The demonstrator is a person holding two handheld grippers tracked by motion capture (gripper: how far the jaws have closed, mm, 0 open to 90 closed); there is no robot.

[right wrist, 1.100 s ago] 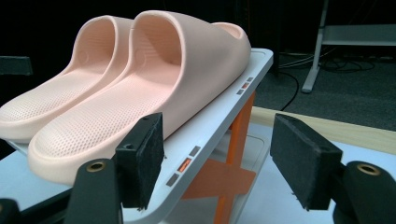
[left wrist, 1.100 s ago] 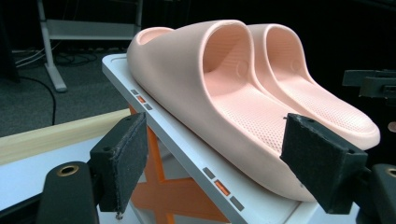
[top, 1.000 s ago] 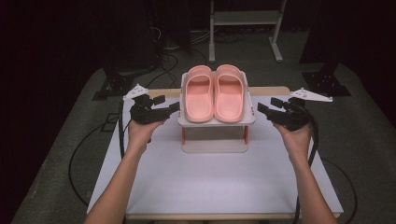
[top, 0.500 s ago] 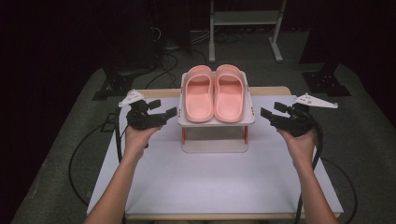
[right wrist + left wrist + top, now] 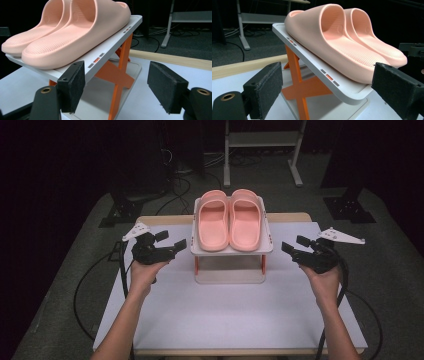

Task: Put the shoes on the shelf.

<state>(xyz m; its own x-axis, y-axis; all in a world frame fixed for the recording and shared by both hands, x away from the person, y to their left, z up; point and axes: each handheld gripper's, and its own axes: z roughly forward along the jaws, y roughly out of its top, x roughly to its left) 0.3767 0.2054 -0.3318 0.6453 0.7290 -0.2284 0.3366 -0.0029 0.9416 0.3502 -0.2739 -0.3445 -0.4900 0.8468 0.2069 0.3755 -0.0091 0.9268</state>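
Observation:
A pair of pink slippers (image 5: pixel 213 225) lies side by side on the white top shelf (image 5: pixel 231 251) of a small rack with orange legs (image 5: pixel 297 75). My left gripper (image 5: pixel 171 240) hovers just left of the shelf, pointing at it, open. Its jaws have just been opening, and its pads (image 5: pixel 265 87) hold nothing; the shelf edge (image 5: pixel 347 90) and slippers (image 5: pixel 337 42) lie ahead. My right gripper (image 5: pixel 293 243) hovers right of the shelf, open, its jaws also just opening. Its pads (image 5: pixel 75 82) are bare, facing the shelf (image 5: pixel 107 55) and slippers (image 5: pixel 75 32).
The rack stands toward the back of a white-topped table (image 5: pixel 225 315) with a wooden far edge (image 5: pixel 165 219). On the dark floor behind stand a metal frame (image 5: pixel 260 140) and black stand feet (image 5: pixel 117 212). Cables (image 5: pixel 85 285) trail left of the table.
Both grippers have drawn back outward from the sides of the shelf, the right one also sinking a little. Their jaws stand wider apart than before.

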